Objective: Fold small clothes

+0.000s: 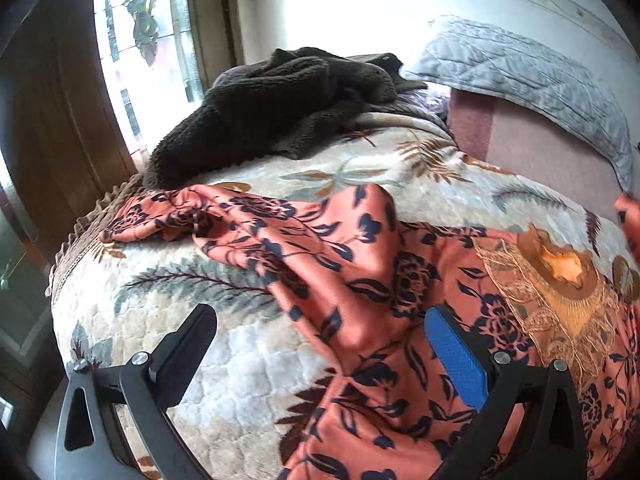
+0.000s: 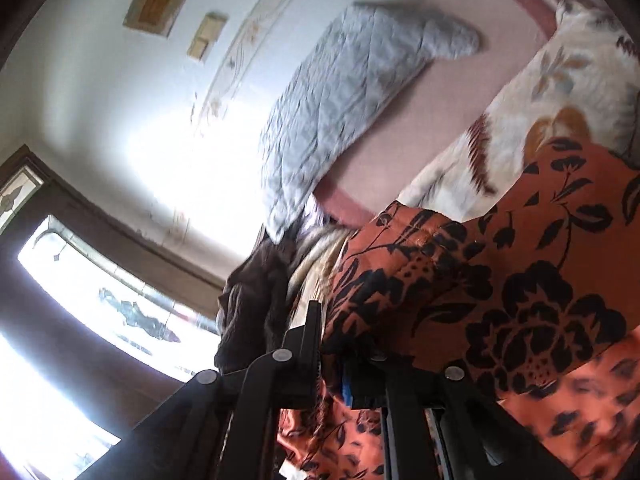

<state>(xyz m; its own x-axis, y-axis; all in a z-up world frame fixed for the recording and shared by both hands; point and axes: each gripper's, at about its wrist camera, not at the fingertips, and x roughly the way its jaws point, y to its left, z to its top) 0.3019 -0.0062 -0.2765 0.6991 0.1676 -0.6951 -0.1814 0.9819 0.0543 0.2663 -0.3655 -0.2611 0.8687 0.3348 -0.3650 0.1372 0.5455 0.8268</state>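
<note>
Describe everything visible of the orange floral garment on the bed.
The orange satin-looking garment with a dark navy flower and leaf print lies spread and rumpled across the cream leaf-patterned quilted bedspread, unfolded, one end bunched toward the bed's left edge. A panel of tan lace embroidery shows on its right part. The left tongs hover open above it, the blue-padded finger over the cloth. The right tongs are shut on a gathered fold of it, lifting that edge.
</note>
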